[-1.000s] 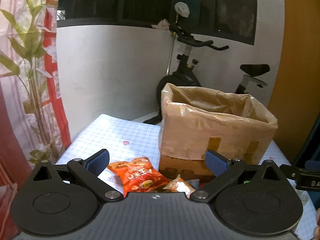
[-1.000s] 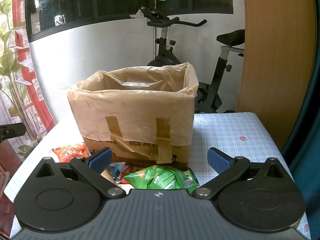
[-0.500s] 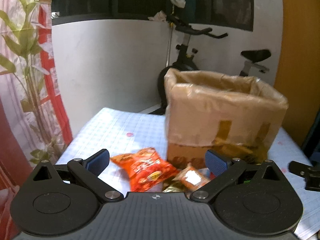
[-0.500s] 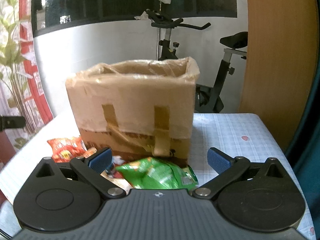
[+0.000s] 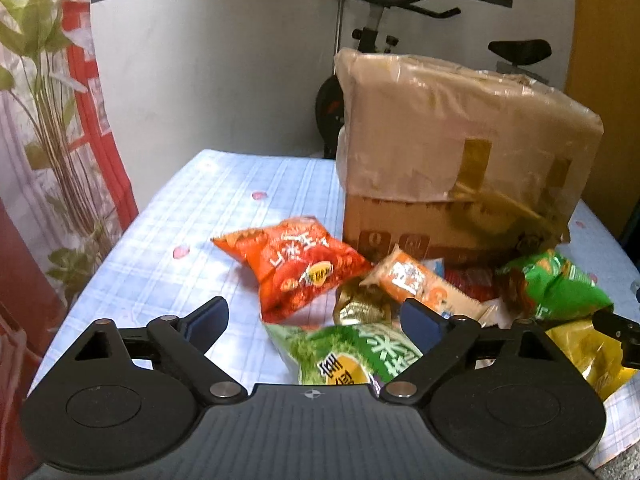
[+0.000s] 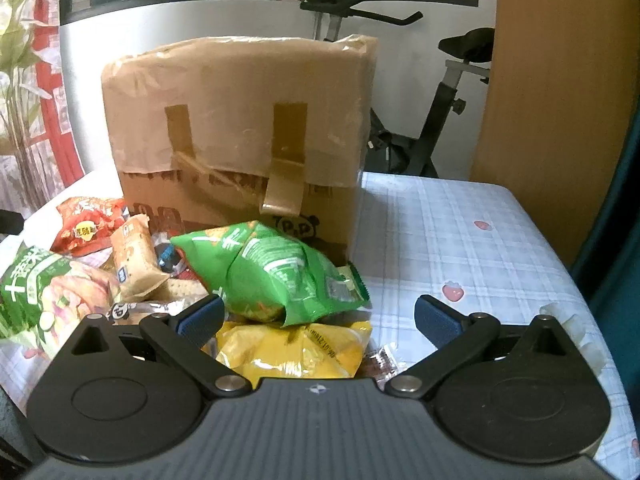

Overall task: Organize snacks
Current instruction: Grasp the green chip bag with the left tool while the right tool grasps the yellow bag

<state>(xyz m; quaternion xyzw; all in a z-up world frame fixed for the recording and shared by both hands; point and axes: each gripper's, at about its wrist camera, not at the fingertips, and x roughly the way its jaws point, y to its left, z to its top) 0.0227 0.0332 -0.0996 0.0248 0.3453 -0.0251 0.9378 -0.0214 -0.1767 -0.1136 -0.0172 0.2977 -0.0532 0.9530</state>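
left gripper (image 5: pixel 314 316): jaws closing, wide, nothing pinched | snack heap (image 5: pixel 400 292) before cardboard box (image 5: pixel 452 152), box interior hidden, middle packets overlapped, uncountable | red bag (image 5: pixel 296 264) one, green bags (image 6: pixel 272 272) two, yellow bag (image 6: pixel 296 350) one, cut off | right gripper (image 6: pixel 318 318): spread, empty

the left gripper (image 5: pixel 314 314) tilts downward, its 2 blue-padded fingers (image 5: pixel 208 318) spread wide and closing, with nothing pressed between the pads. the right gripper (image 6: pixel 318 316) tilts downward too, its 2 fingers (image 6: pixel 434 314) spread wide apart and gripping nothing. its dark tip (image 5: pixel 618 330) shows at the left view's right edge.
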